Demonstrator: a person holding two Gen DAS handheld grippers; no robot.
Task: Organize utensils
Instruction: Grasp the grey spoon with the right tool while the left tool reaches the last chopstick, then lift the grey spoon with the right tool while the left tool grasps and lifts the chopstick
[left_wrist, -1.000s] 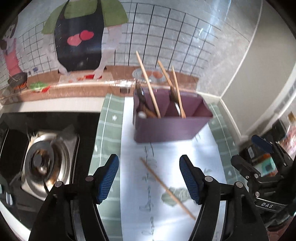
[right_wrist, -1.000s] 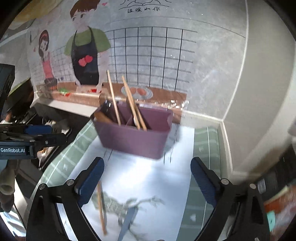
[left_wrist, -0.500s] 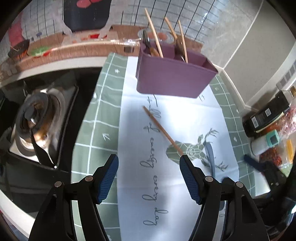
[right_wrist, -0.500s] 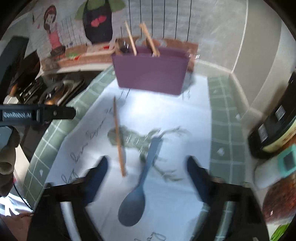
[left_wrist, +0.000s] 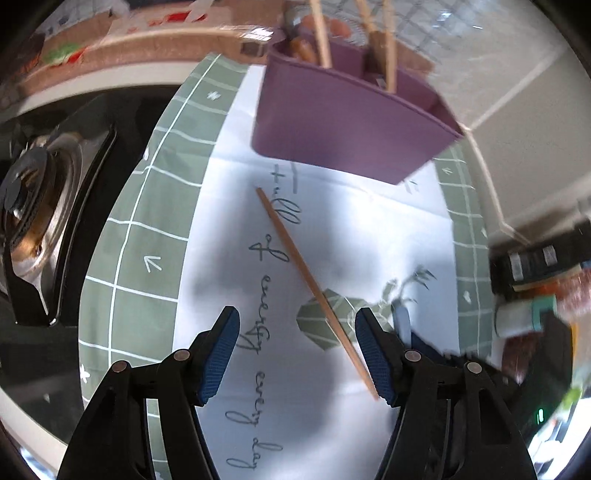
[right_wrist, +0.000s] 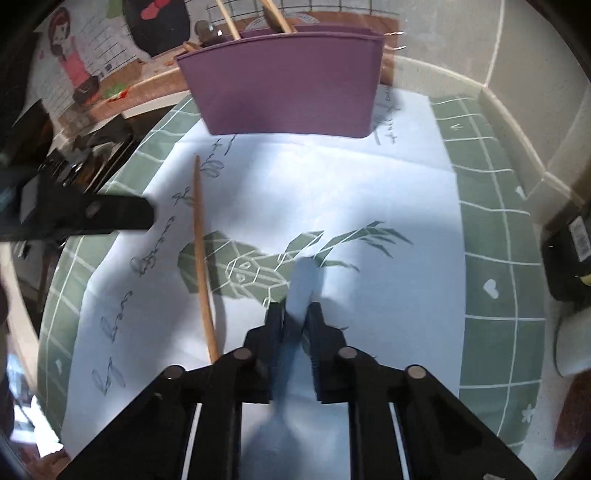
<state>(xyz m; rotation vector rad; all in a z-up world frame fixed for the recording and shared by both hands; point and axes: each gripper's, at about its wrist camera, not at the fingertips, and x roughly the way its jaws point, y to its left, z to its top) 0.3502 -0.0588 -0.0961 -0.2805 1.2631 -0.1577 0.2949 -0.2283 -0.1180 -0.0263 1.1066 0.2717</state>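
right tongs (right_wrist: 293, 325): closing on the handle of the blue spoon (right_wrist: 304, 275), jaws nearly together with the handle pinched between them, bowl end blurred underneath the tongs
left tongs (left_wrist: 295, 354): a bit over half open and closing slightly, nothing gripped; loose chopstick (left_wrist: 314, 288) lies slantwise on the cloth, its near end just beside the right-hand pad (left_wrist: 373, 354)
cloth (right_wrist: 406, 295): white with script and a green leafy print, green checked border, spread on the counter
purple caddy (right_wrist: 284, 81): far end of the cloth, well apart from both tongs, already stuffed with a few chopsticks and other utensils, dividers inside
stove (left_wrist: 33, 206): off to the left side in the left wrist view
step in hand: looks like the pickup, spoon on one side, chopstick lined up on the other
next move: probably squeeze fully on the chopstick, lift both clear of the cloth, carry to the caddy and drop handles into a compartment; thin stick lying flat, so easy to miss or roll
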